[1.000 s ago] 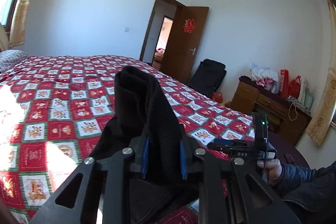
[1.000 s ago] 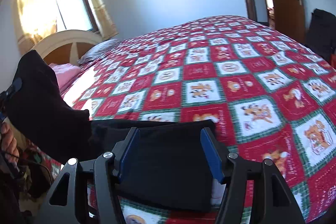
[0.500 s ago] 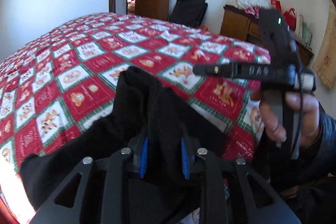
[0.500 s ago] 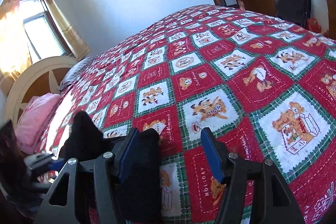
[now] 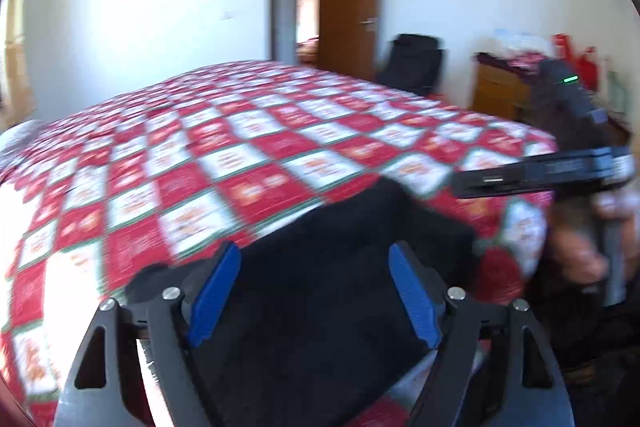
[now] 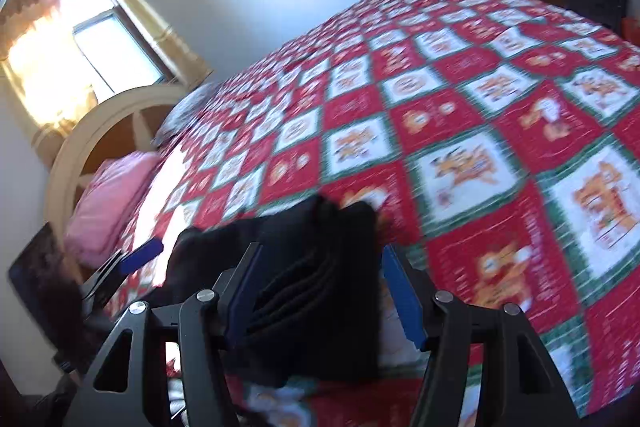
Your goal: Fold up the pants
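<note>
Left wrist view: left gripper [image 5: 314, 291] jaws springing apart, releasing the black knit folded pants [image 5: 340, 267], now lying lower centre on the red checkered quilt [image 5: 240, 163]; fold looking nearly finished.

From my feed I've got a bed with a red, white and green checked quilt [image 5: 248, 163], an open brown door [image 5: 352, 7], a black chair [image 5: 412, 63], a wooden dresser [image 5: 500, 91], a pink pillow [image 6: 108, 199], a cream headboard [image 6: 100, 119] and a sunlit curtained window [image 6: 80, 47].
</note>
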### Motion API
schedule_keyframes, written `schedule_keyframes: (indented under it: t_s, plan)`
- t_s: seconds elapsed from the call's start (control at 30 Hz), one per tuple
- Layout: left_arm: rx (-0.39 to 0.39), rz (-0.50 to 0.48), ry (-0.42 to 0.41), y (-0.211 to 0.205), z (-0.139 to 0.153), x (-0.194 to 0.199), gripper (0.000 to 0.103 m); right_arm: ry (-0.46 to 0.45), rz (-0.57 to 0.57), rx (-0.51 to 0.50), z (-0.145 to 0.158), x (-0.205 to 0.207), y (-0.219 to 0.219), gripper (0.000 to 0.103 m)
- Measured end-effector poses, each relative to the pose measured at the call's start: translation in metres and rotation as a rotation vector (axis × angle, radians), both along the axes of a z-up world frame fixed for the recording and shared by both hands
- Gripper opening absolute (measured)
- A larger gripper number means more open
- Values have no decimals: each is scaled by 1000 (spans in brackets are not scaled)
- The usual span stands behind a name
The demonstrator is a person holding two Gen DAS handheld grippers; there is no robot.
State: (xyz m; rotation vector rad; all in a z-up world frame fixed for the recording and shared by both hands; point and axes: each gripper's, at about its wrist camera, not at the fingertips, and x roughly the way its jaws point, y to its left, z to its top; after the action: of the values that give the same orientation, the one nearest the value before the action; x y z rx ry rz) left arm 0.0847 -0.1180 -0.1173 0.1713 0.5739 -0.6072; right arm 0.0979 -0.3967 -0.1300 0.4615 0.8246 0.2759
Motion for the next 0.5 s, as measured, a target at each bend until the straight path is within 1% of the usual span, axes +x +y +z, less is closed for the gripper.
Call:
schedule_keyframes:
  t_s: [0.03,0.07,0.1,0.17,0.2,0.23,0.27,0.3,0.37,0.43,0.47,0.5]
  plan:
    - [19,44,1,7,-7,2,83,18,14,6,-3,0,5,62]
    - [25,76,19,12,-14,6,84,31,17,2,-6,-1,10,62]
    - [11,96,44,18,-19,9,84,36,23,-12,-8,-1,15,62]
    - [-21,126,81,28,-28,18,84,45,38,-91,-12,-1,25,62]
    - [-32,139,93,33,-30,19,84,59,31,-135,-14,-1,28,54]
    - [-40,145,98,35,-33,21,84,72,30,-170,-16,-1,29,44]
    - [-48,148,100,36,-34,23,87,87,20,-206,-18,-2,28,32]
    - [-54,152,99,38,-33,22,89,98,1,-233,-19,-4,24,32]
    - [-62,157,97,37,-37,25,96,127,-24,-264,-27,-5,13,32]
    - [-51,150,109,34,-42,26,97,152,-34,-273,-35,-3,5,32]
    - [-37,153,114,32,-46,30,97,151,-32,-276,-35,-4,4,33]
    - [-21,153,113,30,-48,29,97,145,-24,-302,-32,-4,7,33]
